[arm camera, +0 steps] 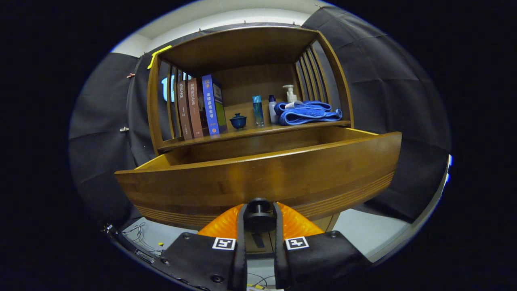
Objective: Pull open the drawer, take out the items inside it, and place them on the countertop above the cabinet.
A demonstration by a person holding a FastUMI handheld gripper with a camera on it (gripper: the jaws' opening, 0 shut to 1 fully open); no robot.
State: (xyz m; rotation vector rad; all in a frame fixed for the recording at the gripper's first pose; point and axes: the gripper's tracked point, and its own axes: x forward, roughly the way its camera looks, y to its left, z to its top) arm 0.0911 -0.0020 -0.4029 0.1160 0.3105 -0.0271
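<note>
Tongs (pixel 259 216) clamped on drawer knob (pixel 258 210)

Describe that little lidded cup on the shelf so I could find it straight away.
Start at the wooden cabinet, whose drawer is pulled open by the gripper clamped on its knob. On the shelf above, the cup stands between the books and a tall blue bottle: squat, dark blue, lidded.

Shelf clutter, non-task

Three upright books (pixel 200 107) at 9 o'clock of the teacup. Small blue lidded teacup (pixel 238 120); blue tube bottle (pixel 257 110) at its 3 o'clock, then white bottle (pixel 273 109), pump dispenser (pixel 289 93), folded blue towel (pixel 307 112). Loose wires (pixel 139 234) on floor.
</note>
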